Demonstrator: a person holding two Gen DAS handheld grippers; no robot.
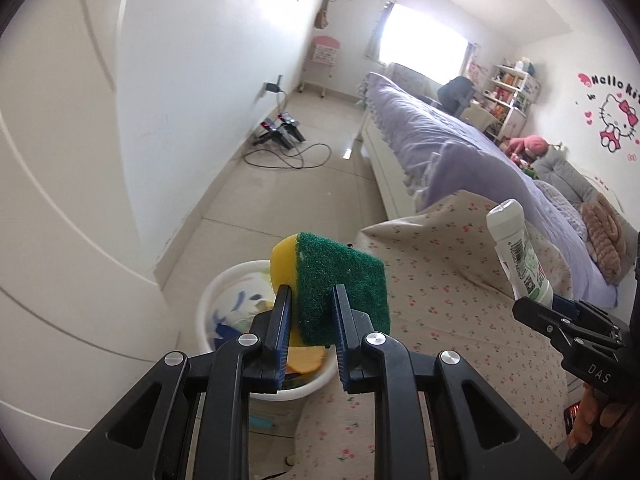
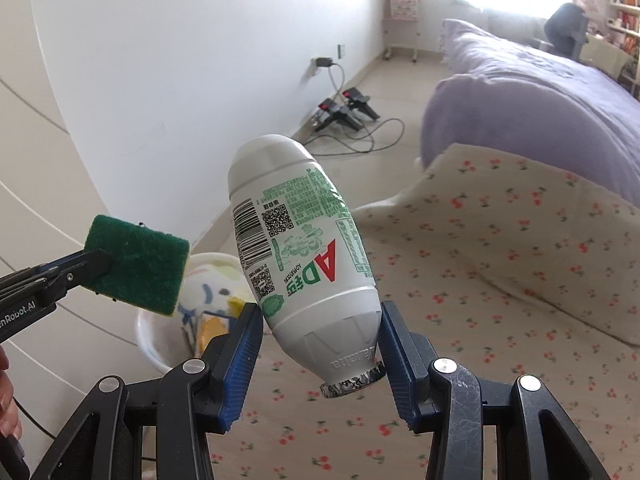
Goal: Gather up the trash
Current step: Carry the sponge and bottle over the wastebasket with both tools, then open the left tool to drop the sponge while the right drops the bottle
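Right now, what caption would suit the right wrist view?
Right hand-held gripper clamps a white drink bottle upside down, beside a sponge, above a white bin.

Sponge – dark green scourer face w/ yellow foam behind. Bottle white, green print, black barcode + QR squares, red "A", silver foil at the mouth. Basin white; stuff inside is white, blue, yellow, orange. Cloth beige w/ small red cherry-like sprigs. Bedspread lilac. Gripper pads blue – frames black. Wall sticker pink + white.
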